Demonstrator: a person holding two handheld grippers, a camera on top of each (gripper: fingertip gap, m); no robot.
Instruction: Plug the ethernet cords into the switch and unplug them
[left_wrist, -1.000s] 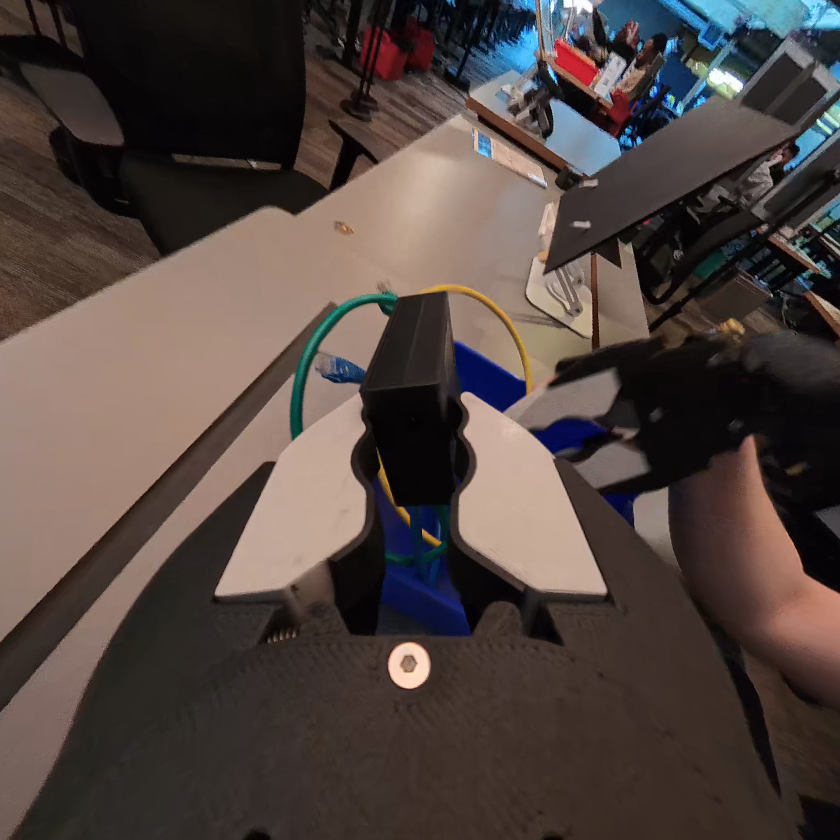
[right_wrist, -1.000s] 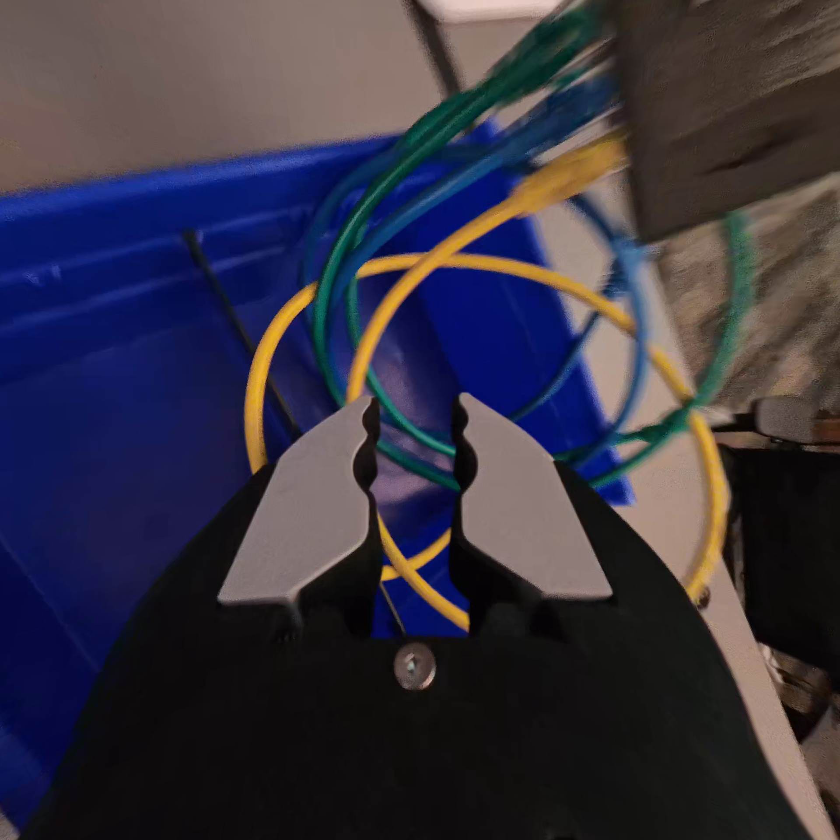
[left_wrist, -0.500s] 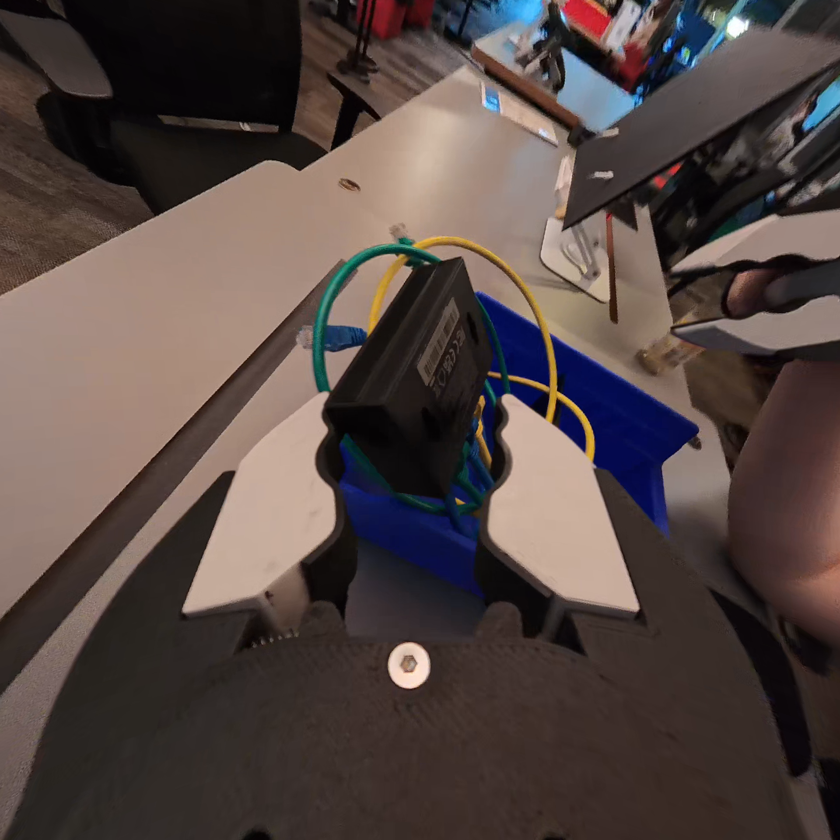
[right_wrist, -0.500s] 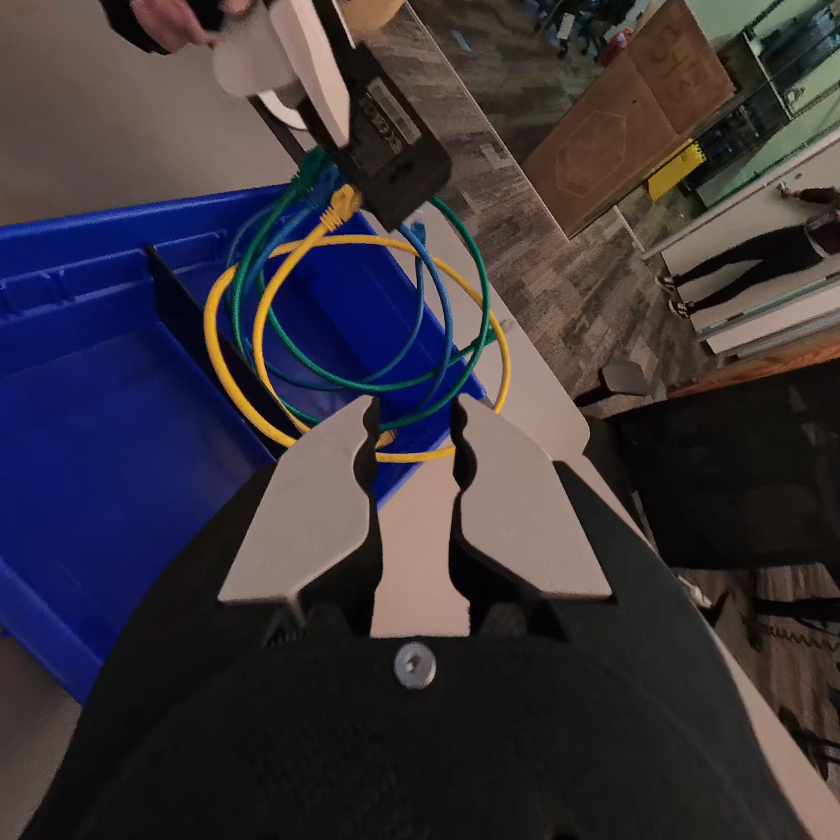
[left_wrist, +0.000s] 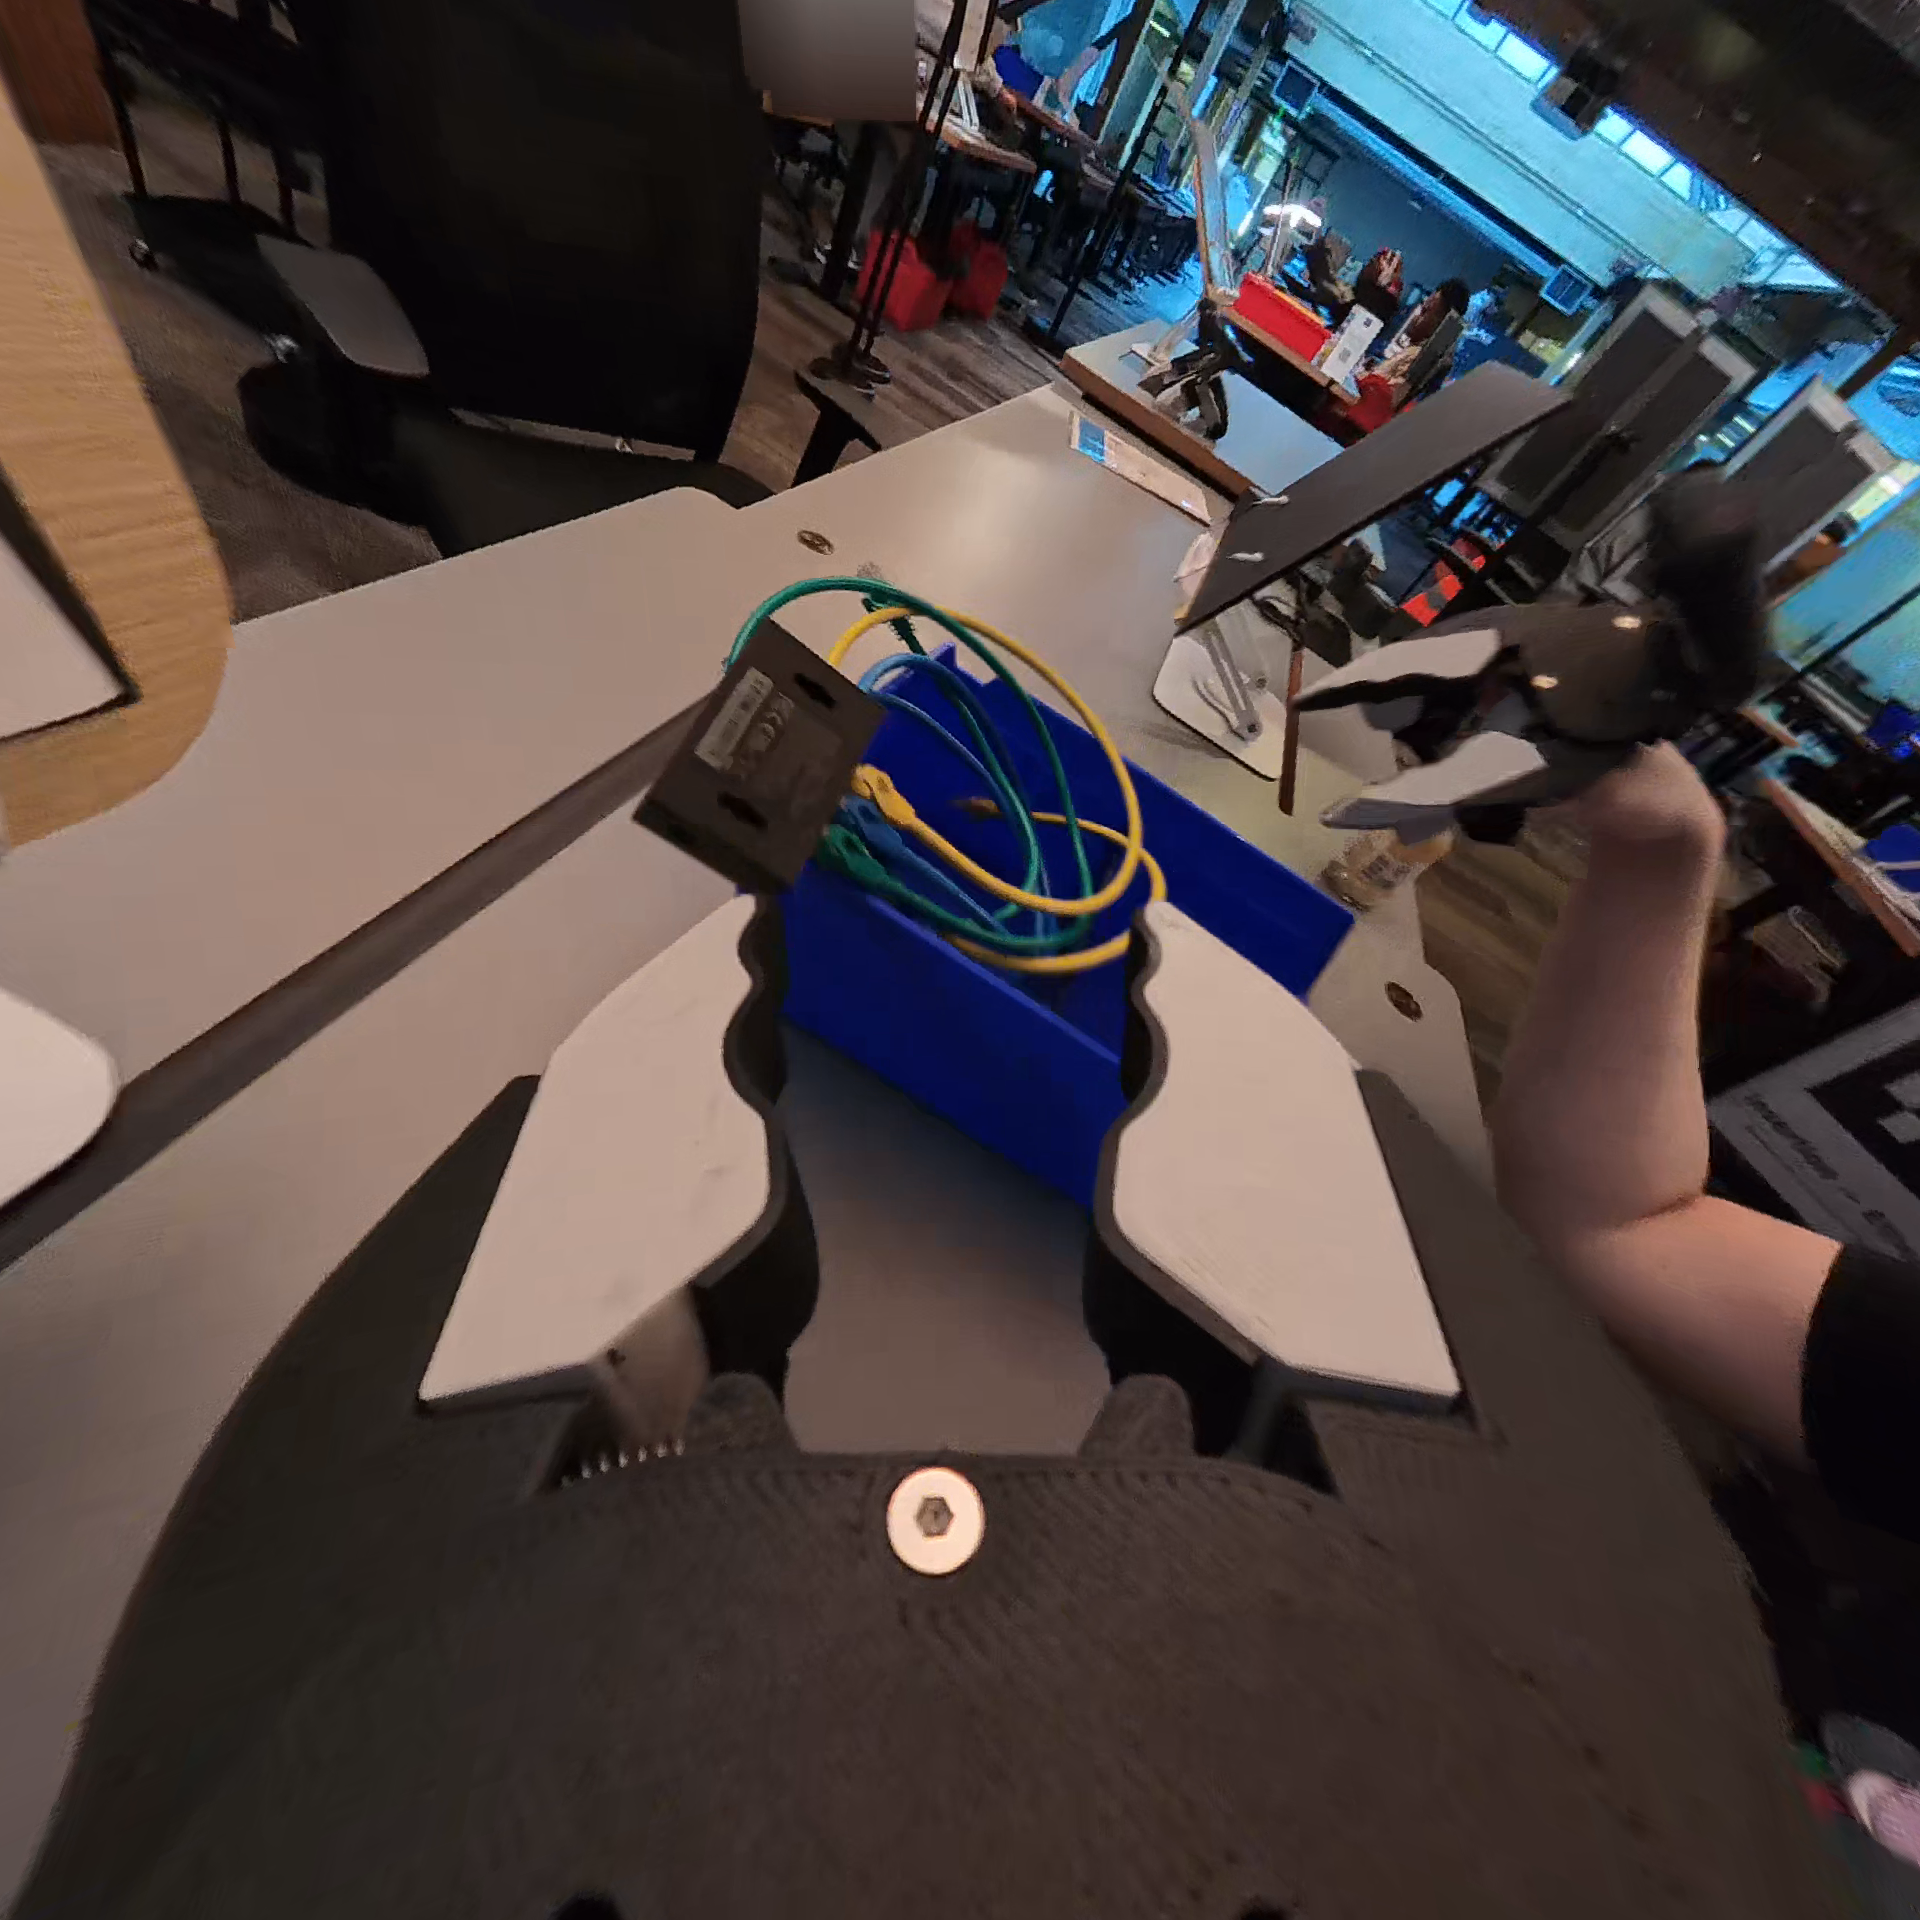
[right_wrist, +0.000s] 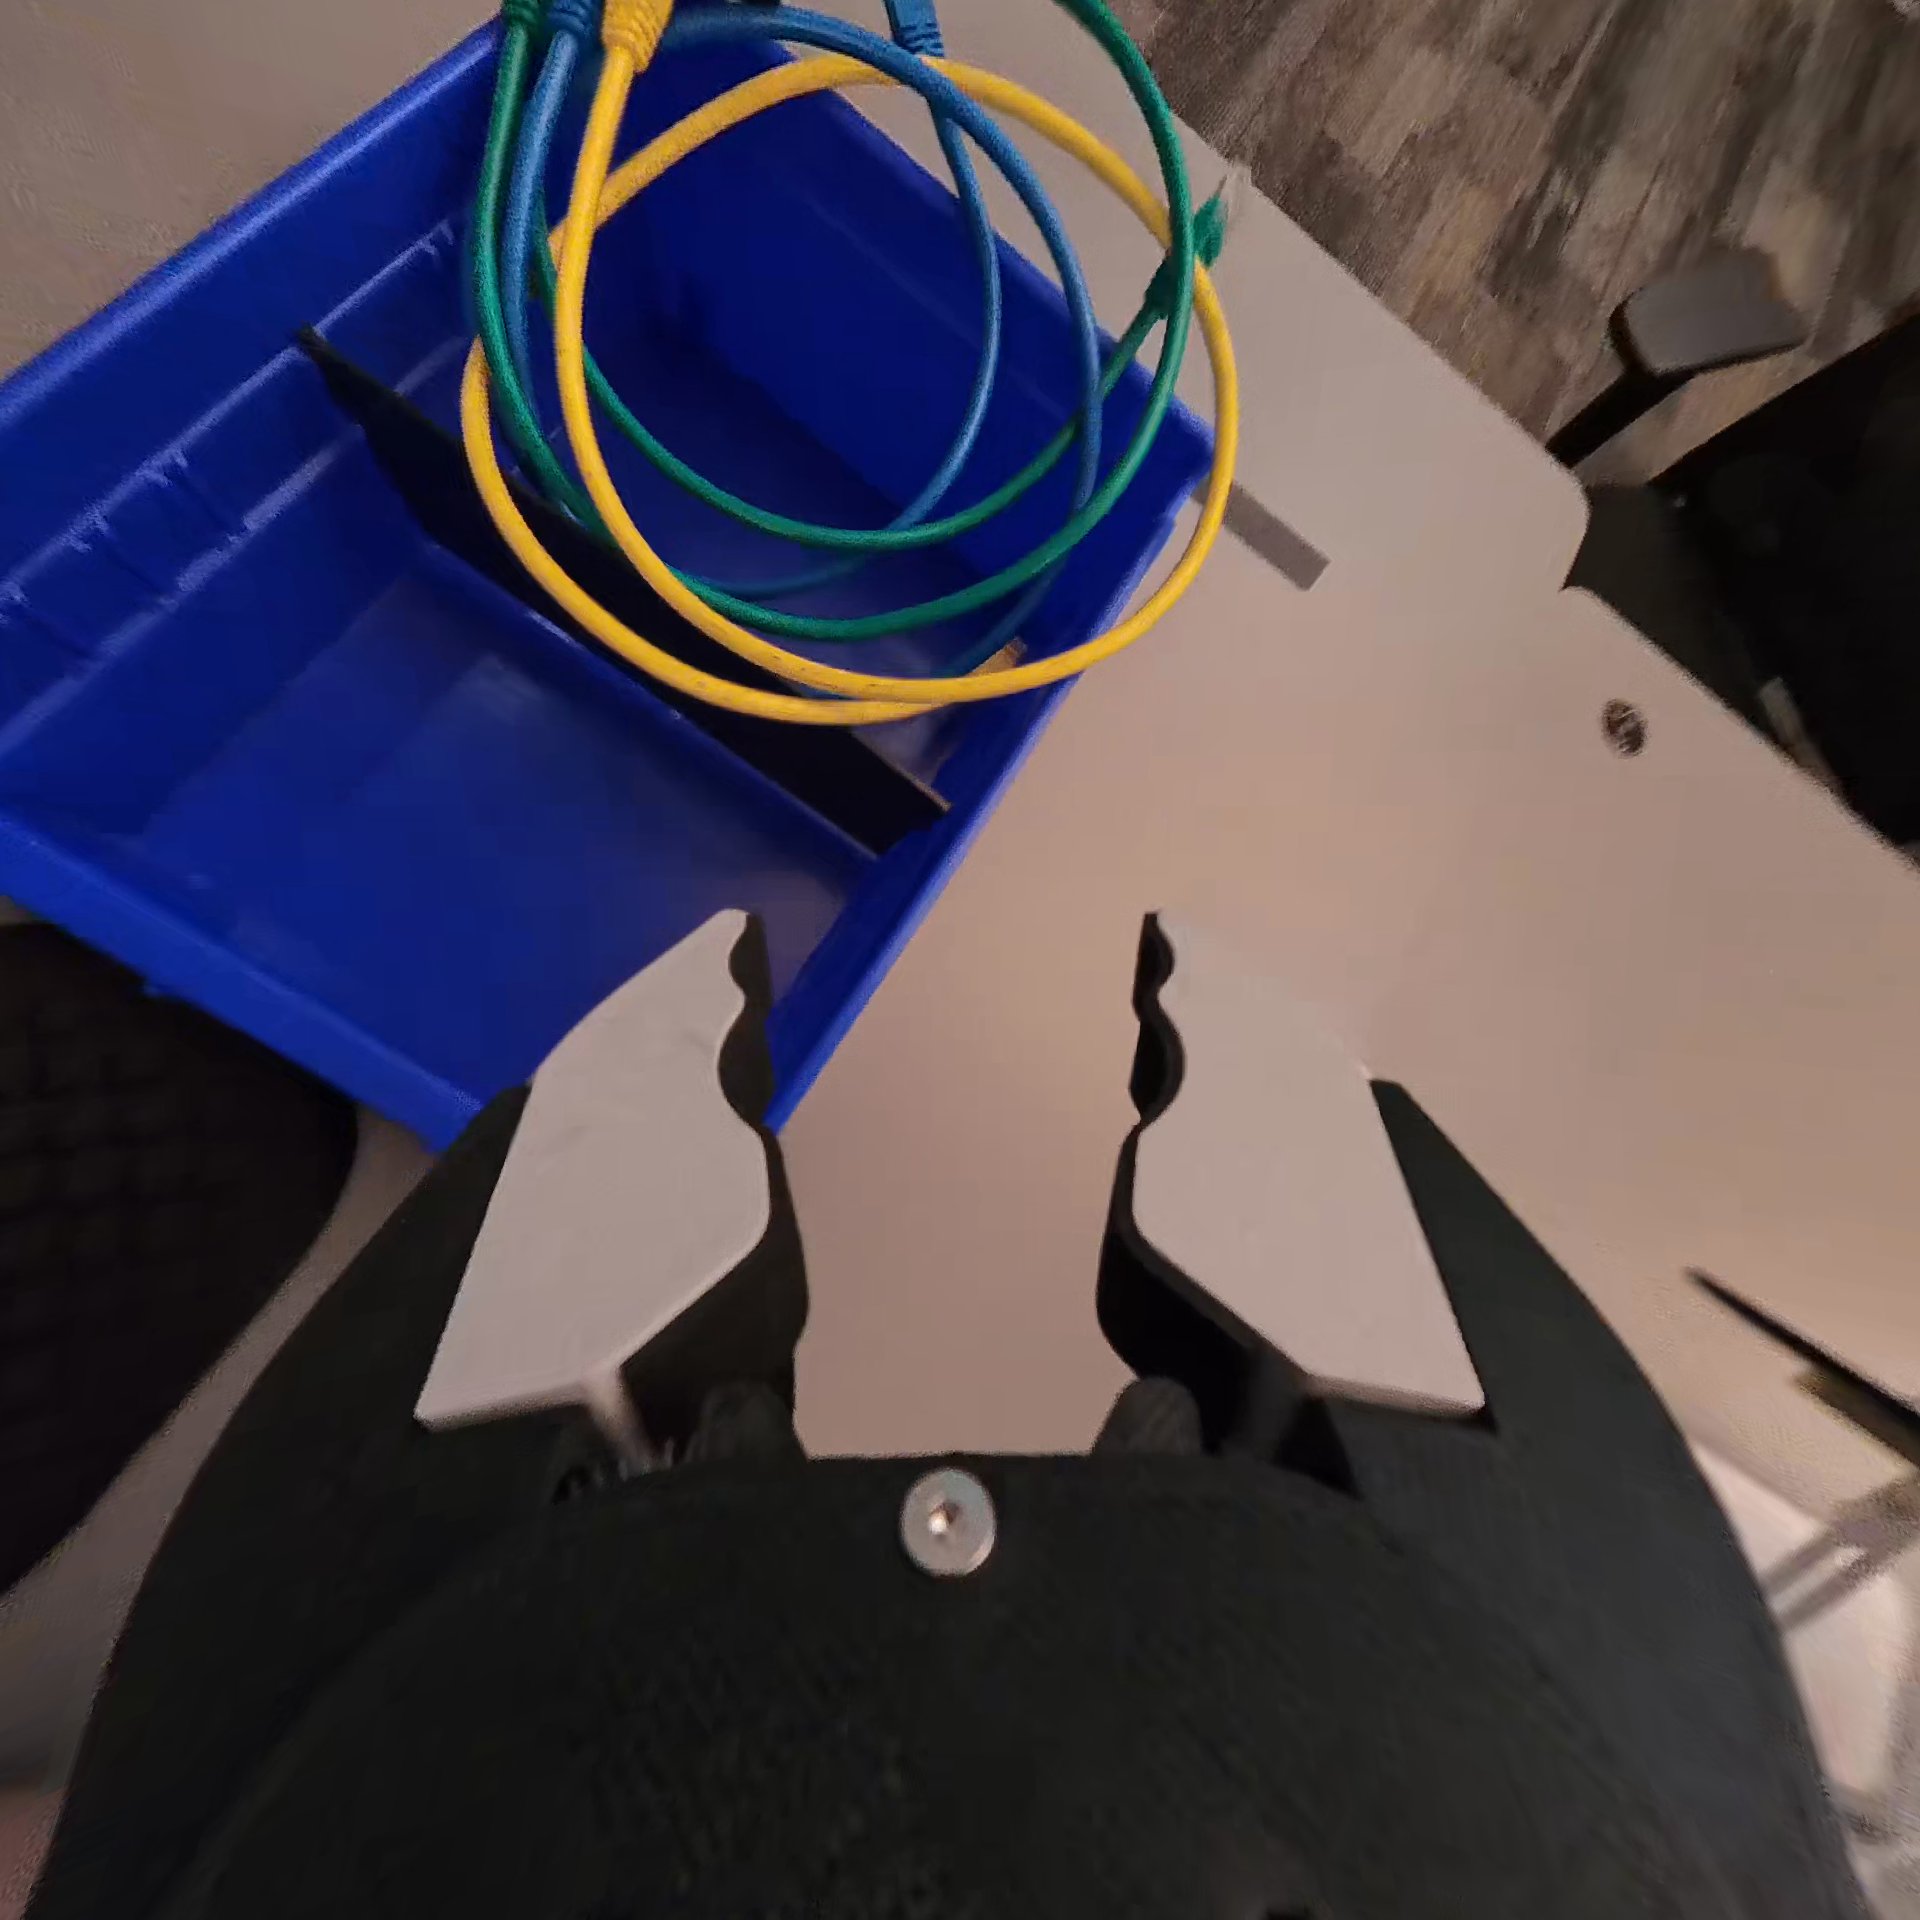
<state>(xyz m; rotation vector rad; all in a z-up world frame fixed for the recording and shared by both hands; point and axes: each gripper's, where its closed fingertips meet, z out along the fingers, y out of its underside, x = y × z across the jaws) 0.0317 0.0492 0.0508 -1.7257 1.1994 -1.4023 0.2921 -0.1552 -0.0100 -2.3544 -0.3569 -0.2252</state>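
Observation:
The black switch is tilted just beyond my left gripper's left fingertip, over the near end of the blue bin; I cannot tell what supports it. Yellow, green and blue ethernet cords are plugged into it and loop down into the bin. My left gripper is open and empty. My right gripper is open and empty over the table beside the bin; it also shows raised at the right of the left wrist view. The cord loops hang over the bin's far compartment.
A black divider splits the bin. The grey table has a dark seam running left of the bin. A black panel on a white stand and a small bottle stand behind it. A black chair is beyond the table. Some 35 centimeters of space lies between my two pairs of fingers. The black switch is about 12 centimeters from my left fingertips and 30 centimeters from my right.
My left gripper has opened, let go of the switch and drawn back. My right gripper has opened wide and lifted up and away from the cords.

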